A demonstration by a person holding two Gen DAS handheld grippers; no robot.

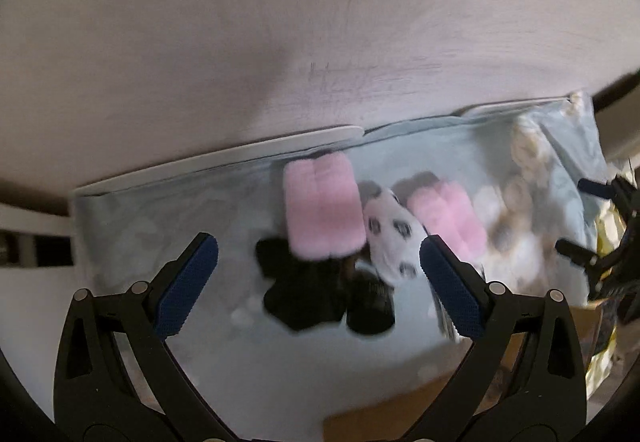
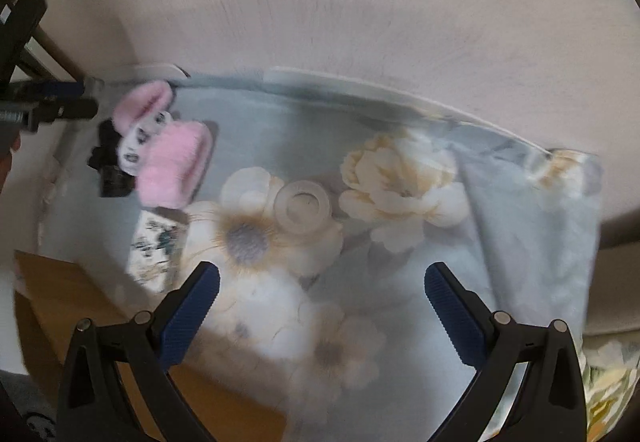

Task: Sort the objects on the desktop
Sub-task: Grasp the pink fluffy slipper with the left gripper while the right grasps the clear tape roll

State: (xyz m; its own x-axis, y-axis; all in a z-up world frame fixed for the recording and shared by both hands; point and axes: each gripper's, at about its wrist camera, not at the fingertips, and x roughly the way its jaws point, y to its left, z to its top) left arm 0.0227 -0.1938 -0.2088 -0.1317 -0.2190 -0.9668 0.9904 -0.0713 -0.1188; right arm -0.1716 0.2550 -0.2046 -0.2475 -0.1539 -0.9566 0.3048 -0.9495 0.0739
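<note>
A plush toy (image 1: 390,238) with a white face, pink ears and a black body lies on the floral cloth (image 1: 160,209). My left gripper (image 1: 318,262) is open just above it, fingers either side. In the right wrist view the toy (image 2: 160,149) lies at the far left, next to a small printed packet (image 2: 154,250). A translucent ring-shaped object (image 2: 303,208) rests mid-cloth. My right gripper (image 2: 322,284) is open and empty, hovering over the cloth short of the ring. The left gripper (image 2: 60,105) shows at the left edge there.
The pale blue floral cloth (image 2: 520,222) covers a white table whose edge (image 1: 224,157) runs along a pinkish wall. A brown cardboard box (image 2: 60,290) sits at the near left. The right gripper (image 1: 600,226) shows at the left view's right edge.
</note>
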